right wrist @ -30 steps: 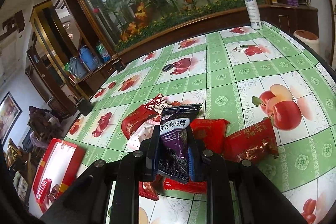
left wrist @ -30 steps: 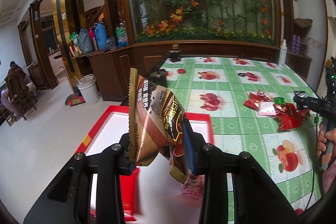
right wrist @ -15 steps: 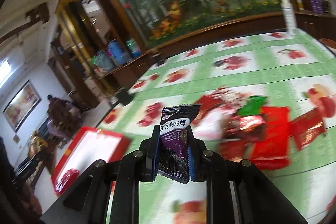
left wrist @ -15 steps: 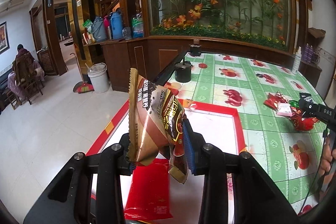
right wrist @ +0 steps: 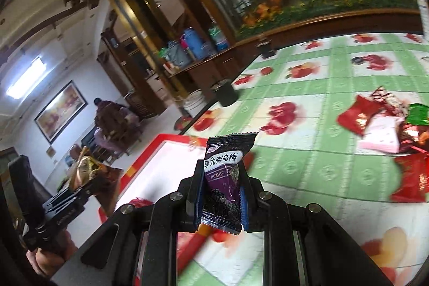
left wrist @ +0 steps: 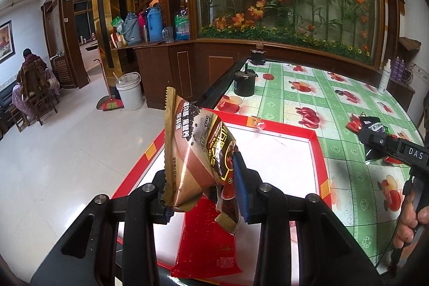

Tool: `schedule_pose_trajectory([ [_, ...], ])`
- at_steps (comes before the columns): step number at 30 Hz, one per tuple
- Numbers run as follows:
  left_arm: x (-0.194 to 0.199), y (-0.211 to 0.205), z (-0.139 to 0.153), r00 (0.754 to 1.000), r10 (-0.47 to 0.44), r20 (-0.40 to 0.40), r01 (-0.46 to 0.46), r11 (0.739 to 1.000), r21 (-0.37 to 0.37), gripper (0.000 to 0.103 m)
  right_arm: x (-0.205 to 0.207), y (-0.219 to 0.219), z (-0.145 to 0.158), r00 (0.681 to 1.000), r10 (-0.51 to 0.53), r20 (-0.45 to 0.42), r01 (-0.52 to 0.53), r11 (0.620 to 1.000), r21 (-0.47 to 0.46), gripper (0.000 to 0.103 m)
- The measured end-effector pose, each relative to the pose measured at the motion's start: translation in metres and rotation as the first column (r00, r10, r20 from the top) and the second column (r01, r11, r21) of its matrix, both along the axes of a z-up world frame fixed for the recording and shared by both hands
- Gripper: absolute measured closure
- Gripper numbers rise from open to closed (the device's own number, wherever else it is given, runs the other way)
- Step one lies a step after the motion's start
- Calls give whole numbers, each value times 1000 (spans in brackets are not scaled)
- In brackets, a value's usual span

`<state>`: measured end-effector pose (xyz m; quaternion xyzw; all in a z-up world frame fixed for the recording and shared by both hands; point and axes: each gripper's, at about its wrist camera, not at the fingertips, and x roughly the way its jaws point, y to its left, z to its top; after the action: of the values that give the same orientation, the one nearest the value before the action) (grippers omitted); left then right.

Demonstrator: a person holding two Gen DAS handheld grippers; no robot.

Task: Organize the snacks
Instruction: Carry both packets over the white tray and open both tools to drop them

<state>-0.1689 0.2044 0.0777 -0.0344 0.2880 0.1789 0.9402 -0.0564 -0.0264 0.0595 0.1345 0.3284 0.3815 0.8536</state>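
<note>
L gripper [left wrist: 203, 195] pinches brown-gold snack packet [left wrist: 195, 152], held above red tray [left wrist: 319, 152] w/ white floor; red packet [left wrist: 209, 240] lies in tray below. R gripper [right wrist: 219, 203] clamps purple plum packet [right wrist: 222, 178] upright, near tray's edge over green fruit-print tablecloth [right wrist: 295, 160]. Pile of loose snacks [right wrist: 383, 130] on cloth, well apart to right.

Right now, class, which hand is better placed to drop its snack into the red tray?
Left. Its gripper holds the brown packet over the red tray; the right's purple packet is only nearing its edge.
</note>
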Motion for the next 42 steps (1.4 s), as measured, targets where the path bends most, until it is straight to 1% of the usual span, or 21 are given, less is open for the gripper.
schedule_pose_trajectory([
  [6, 1, 5, -5, 1000, 8, -15, -8, 1000, -4, 69, -11, 27, -2, 997, 78, -6, -78, 997, 14, 82],
  [10, 3, 9, -11, 999, 21, -32, -21, 1000, -8, 69, -19, 48, -5, 991, 135, -4, -135, 991, 0, 82],
  [16, 6, 11, -21, 998, 23, -66, -24, 1000, -14, 69, -32, 73, -13, 979, 203, 3, -202, 978, -52, 82],
  [22, 6, 6, -26, 996, 15, -84, -16, 1000, -7, 69, -43, 91, -22, 963, 268, -1, -266, 957, -114, 80],
  [27, 8, 3, -30, 994, 11, -110, -11, 1000, -2, 68, -50, 99, -28, 956, 293, 2, -289, 944, -161, 79],
  [30, 9, 0, -31, 993, 16, -119, -15, 1000, 11, 66, -50, 98, -28, 957, 289, 2, -284, 944, -166, 79],
  [31, 10, -1, -31, 993, 18, -121, -16, 1000, 17, 63, -50, 96, -27, 959, 284, 4, -280, 946, -161, 79],
  [32, 10, -2, -31, 992, 22, -123, -18, 999, 30, 57, -49, 94, -26, 961, 277, 5, -273, 949, -156, 78],
  [33, 9, -3, -30, 992, 25, -121, -20, 999, 45, 55, -47, 91, -26, 963, 269, 2, -265, 953, -149, 75],
  [34, 8, -5, -29, 993, 28, -115, -21, 998, 60, 50, -45, 88, -25, 967, 256, -1, -254, 957, -138, 71],
  [35, 8, -6, -28, 993, 30, -112, -23, 997, 68, 47, -44, 86, -24, 969, 246, -2, -244, 961, -132, 70],
  [37, 6, -8, -24, 994, 38, -100, -29, 996, 83, 33, -40, 81, -23, 974, 225, -8, -224, 967, -118, 67],
  [41, 5, -13, -20, 995, 54, -81, -43, 991, 123, 25, -34, 74, -22, 981, 192, -26, -194, 975, -105, 61],
  [42, 5, -14, -19, 995, 52, -81, -41, 991, 128, 25, -32, 73, -22, 982, 188, -32, -190, 977, -101, 58],
])
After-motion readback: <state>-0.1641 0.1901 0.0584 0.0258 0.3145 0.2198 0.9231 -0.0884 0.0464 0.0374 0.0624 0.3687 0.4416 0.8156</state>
